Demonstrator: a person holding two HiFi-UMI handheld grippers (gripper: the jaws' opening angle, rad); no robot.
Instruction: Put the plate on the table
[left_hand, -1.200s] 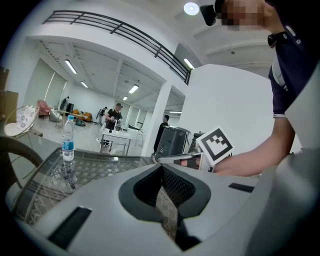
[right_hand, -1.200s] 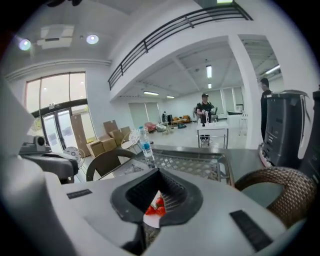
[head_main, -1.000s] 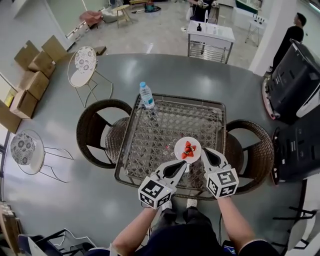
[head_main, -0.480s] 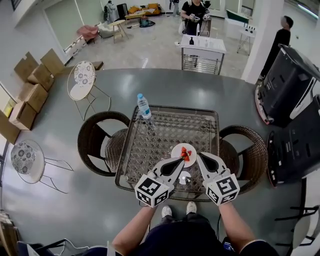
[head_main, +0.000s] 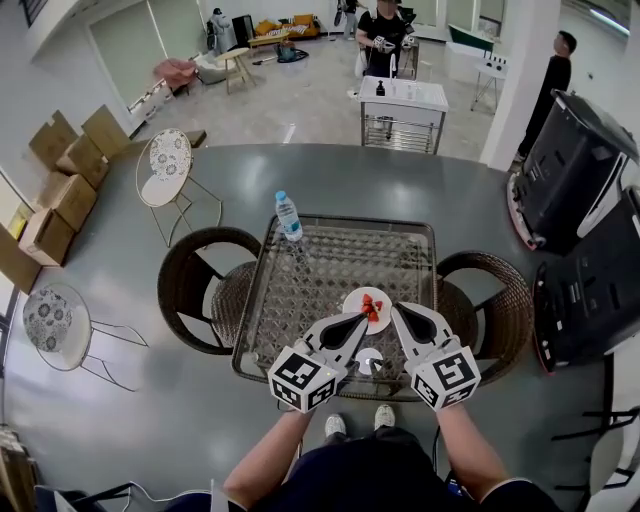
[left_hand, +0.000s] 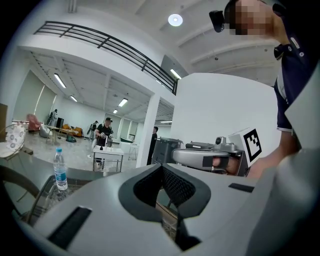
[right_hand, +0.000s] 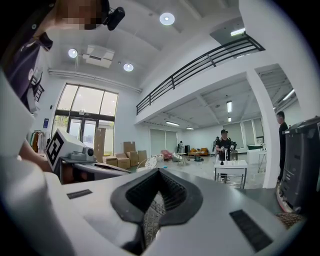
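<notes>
A small white plate (head_main: 368, 303) with red strawberries on it lies on the wicker-patterned glass table (head_main: 300, 290), near the front edge. My left gripper (head_main: 360, 319) has its tip at the plate's near-left rim, and my right gripper (head_main: 396, 309) has its tip at the right rim. In the left gripper view the left gripper (left_hand: 163, 167) has its jaws together with nothing between them. The right gripper (right_hand: 159, 171) looks the same in its own view. The plate is hidden in both gripper views.
A water bottle (head_main: 288, 215) stands at the table's far left corner. Wicker chairs (head_main: 195, 280) (head_main: 500, 300) flank the table. Large black cases (head_main: 580, 170) stand at the right, a white cart (head_main: 403, 100) with people beyond, and cardboard boxes (head_main: 60, 150) at the left.
The head view has shifted a little. Both gripper tips sit slightly closer to the plate than a second ago, and the plate stays in the same spot on the table.
</notes>
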